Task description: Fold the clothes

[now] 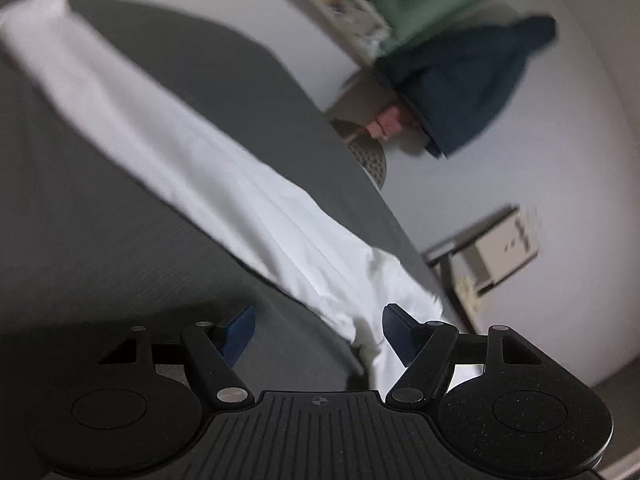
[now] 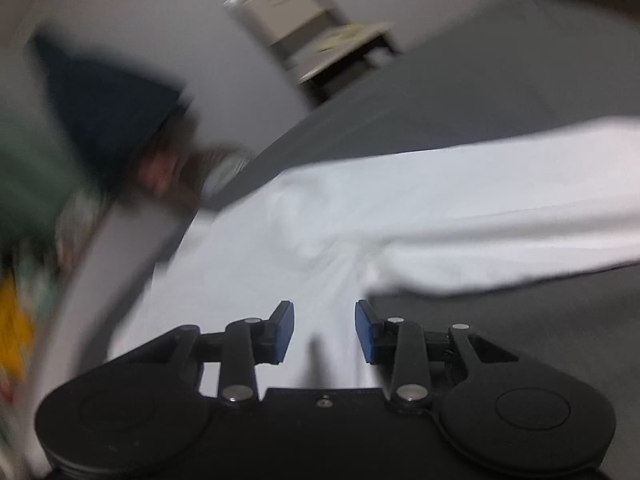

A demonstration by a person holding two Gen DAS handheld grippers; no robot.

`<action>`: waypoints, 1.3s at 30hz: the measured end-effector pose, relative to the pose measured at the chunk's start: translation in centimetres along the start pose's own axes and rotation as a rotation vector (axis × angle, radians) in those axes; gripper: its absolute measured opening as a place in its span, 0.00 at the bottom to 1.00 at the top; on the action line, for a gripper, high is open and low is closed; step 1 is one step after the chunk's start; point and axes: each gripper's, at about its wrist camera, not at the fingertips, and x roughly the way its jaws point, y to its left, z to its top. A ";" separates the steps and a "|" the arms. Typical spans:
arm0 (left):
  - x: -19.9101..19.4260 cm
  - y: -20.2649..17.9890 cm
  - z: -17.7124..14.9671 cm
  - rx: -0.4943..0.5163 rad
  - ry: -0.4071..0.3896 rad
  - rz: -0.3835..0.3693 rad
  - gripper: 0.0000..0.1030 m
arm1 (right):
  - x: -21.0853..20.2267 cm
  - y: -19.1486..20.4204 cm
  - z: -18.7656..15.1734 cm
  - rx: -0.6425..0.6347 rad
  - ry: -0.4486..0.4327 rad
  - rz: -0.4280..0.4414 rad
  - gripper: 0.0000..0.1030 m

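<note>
**Grey bed, white garment, two open grippers**

Grey bedding (image 1: 100, 200) carries a long white garment (image 1: 224, 184). Left gripper (image 1: 318, 332) tilts wide open at its near end, holding nothing. Right gripper (image 2: 324, 330) hovers half-open over cloth. Only the right view shows the sleeve (image 2: 520, 208).

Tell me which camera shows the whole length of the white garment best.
The left wrist view: the white garment runs as one long folded strip across the gray surface. The right wrist view shows the white garment close up, blurred and cut off at the frame edge.
</note>
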 end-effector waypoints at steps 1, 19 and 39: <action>0.3 0.0 -0.1 -0.003 0.010 -0.004 0.68 | -0.9 2.3 -1.4 -0.098 0.029 0.039 0.35; 1.2 0.2 0.2 -0.038 0.088 -0.080 0.68 | -4.5 30.0 -31.8 -1.169 0.448 0.390 0.36; 2.0 1.4 -0.1 -0.119 0.100 -0.070 0.68 | -3.1 26.7 -29.9 -0.936 0.518 0.522 0.28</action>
